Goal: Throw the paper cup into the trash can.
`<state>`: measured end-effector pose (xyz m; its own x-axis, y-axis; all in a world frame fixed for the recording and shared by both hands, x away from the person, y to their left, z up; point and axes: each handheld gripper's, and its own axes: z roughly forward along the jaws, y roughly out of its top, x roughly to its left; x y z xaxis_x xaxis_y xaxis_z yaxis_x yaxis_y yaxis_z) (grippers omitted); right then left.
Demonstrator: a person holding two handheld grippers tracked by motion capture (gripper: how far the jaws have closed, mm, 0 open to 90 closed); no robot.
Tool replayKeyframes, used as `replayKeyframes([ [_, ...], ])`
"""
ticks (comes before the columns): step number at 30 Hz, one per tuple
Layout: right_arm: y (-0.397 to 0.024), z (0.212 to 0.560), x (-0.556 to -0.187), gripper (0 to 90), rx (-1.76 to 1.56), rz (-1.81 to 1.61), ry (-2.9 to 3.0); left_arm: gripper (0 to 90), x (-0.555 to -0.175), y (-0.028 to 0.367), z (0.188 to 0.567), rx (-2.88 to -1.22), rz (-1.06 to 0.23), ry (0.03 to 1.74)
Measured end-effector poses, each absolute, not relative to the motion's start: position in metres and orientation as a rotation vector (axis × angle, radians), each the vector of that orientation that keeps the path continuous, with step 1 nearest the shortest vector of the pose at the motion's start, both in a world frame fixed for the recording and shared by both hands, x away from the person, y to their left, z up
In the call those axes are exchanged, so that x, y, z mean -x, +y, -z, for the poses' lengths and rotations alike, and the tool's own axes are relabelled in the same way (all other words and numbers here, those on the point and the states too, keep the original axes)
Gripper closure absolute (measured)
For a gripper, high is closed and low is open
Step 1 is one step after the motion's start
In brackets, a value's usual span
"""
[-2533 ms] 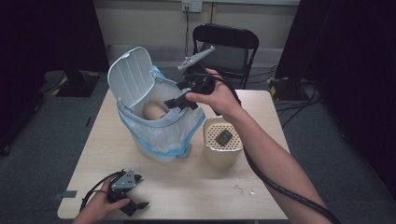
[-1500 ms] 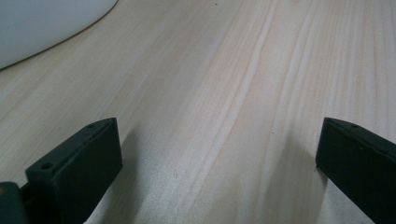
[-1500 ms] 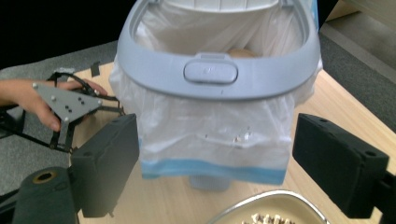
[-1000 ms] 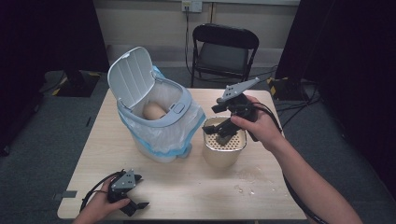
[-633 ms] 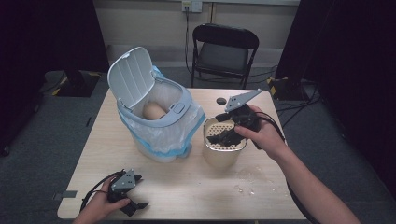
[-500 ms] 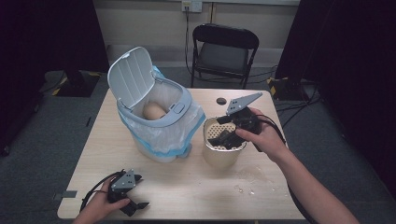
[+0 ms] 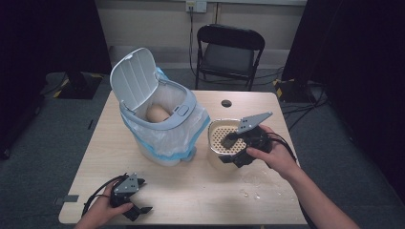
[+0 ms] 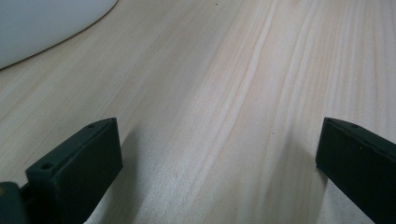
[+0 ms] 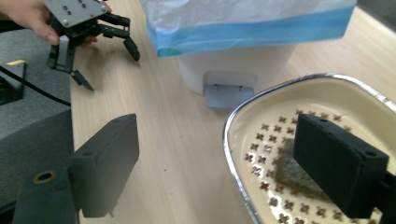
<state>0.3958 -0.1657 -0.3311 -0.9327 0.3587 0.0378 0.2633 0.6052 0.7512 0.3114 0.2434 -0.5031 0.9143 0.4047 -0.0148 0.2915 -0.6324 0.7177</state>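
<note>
Reaching right tool (image 7: 232,149) jaws apart over colander (image 7: 220,138) rim, left tool (image 7: 135,208) spread, resting on table (image 7: 200,191)

hidden: bin (image 7: 165,129) contents mostly behind liner; tan object (image 7: 156,113) unidentifiable | cut off: left gripper (image 7: 130,198) fingers by frame bottom

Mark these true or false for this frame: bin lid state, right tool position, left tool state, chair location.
1. The bin has its lid closed. False: it stands open.
2. The right tool straddles the rim of the perforated cream dish. True.
3. The left tool grips a sponge. False: open, empty, over bare table.
4. A black chair stands beyond the table. True.
</note>
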Motion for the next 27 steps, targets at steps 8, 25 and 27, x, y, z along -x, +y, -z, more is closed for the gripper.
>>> replayKeyframes([
  [8,-0.174,0.343,-0.388,14.4,-0.533,-1.269,2.711,0.0,-0.311,0.243,0.503,-2.296,-0.189,0.493],
  [25,-0.2,0.363,-0.367,14.4,-0.554,-1.295,2.725,0.0,-0.311,0.243,0.503,-2.296,-0.189,0.493],
  [27,-0.203,0.364,-0.364,14.4,-0.553,-1.294,2.723,0.0,-0.311,0.243,0.503,-2.296,-0.189,0.493],
])
